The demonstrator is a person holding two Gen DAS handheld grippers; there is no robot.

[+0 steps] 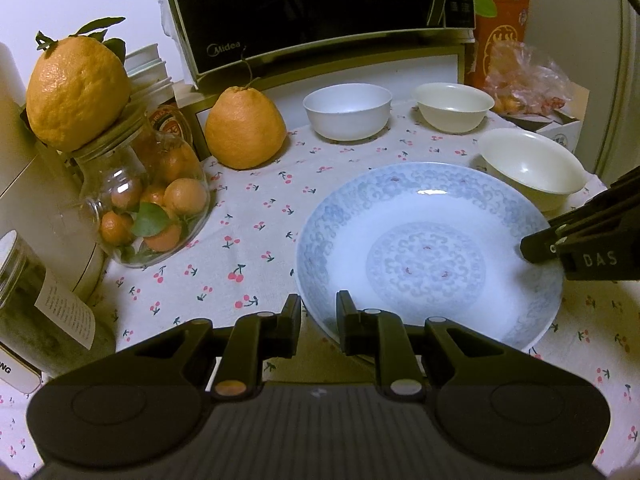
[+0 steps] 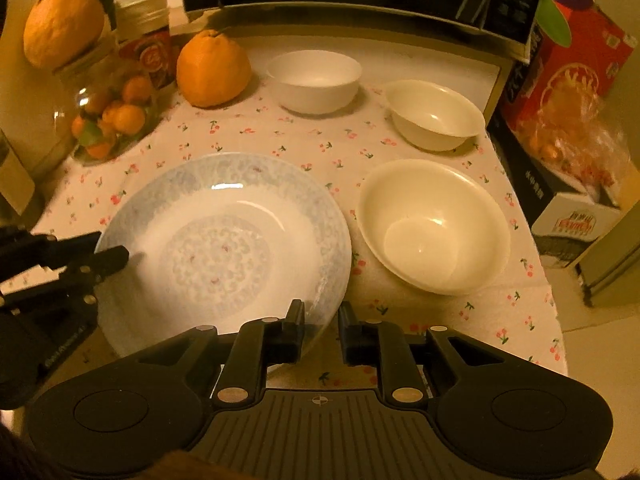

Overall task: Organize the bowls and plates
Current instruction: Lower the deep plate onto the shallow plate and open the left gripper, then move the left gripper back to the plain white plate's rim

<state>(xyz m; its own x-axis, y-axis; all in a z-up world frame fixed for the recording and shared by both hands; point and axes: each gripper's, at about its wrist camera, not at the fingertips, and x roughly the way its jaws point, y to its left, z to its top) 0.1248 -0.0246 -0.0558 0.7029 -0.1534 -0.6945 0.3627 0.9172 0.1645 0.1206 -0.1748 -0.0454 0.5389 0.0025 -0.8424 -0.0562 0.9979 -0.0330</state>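
Pretty cramped back there: the black microwave (image 1: pixel 312 12) walls off the far edge of the cherry-print tablecloth (image 1: pixel 248 240), with a big pear-shaped orange citrus (image 1: pixel 245 130) and two white bowls (image 1: pixel 347 110) (image 1: pixel 454 106) lined up in front of it. The far left corner is blocked by a glass jar of small oranges (image 1: pixel 148 200). Open cloth runs between the jar and the large blue-patterned plate (image 1: pixel 428 256). A cream bowl (image 2: pixel 434 226) sits just beside the plate's right rim, narrow gap only.
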